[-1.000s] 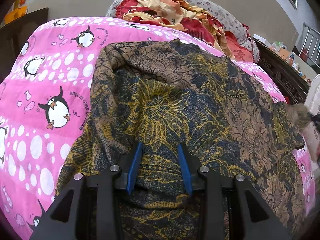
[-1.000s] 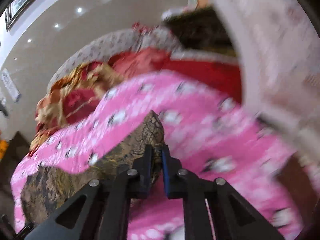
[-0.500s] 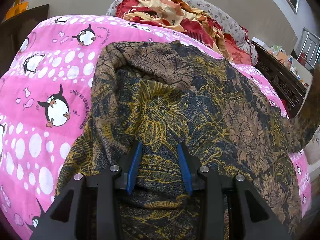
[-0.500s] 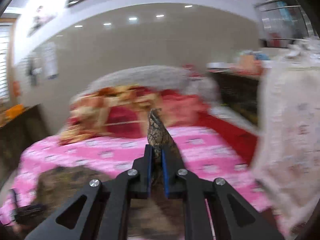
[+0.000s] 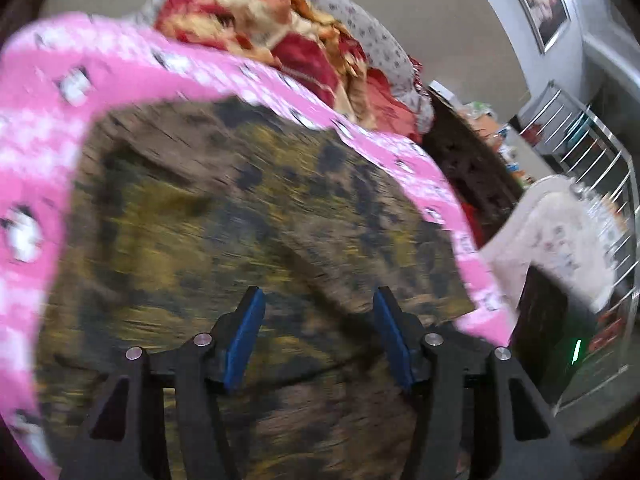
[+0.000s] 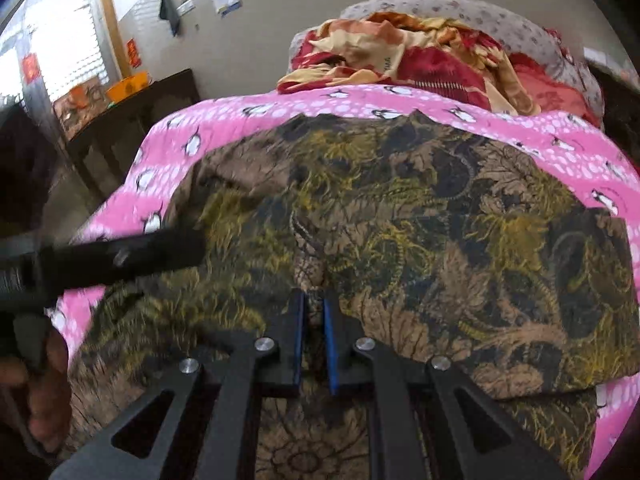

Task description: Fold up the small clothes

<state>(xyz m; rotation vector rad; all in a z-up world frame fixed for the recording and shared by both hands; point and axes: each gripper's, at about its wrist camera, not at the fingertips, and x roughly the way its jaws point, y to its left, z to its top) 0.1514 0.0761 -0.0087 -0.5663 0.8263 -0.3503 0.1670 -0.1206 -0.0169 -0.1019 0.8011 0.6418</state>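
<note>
Right gripper [image 6: 314, 312] was clamped on a pinch of the floral garment [image 6: 400, 220] at its near edge — likely carrying a fold. Left gripper [image 5: 316, 320] hovered over the cloth, jaws apart, nothing held. Garment lay spread on the pink penguin blanket [image 6: 400, 100], red bedding [image 6: 420, 60] beyond.

Two wrist cameras, close over the bed
Both face the headboard end, sharing the batik cloth [image 5: 248, 216] [image 6: 420, 220] on the penguin blanket [image 5: 36, 152] [image 6: 280, 108].

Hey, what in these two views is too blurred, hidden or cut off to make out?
- Left wrist view: motion blur smears the brown floral garment's folds and the pink penguin blanket.
- Right wrist view: the right claw hides the pinched cloth edge; the garment's near end is cut off at the bottom.
</note>
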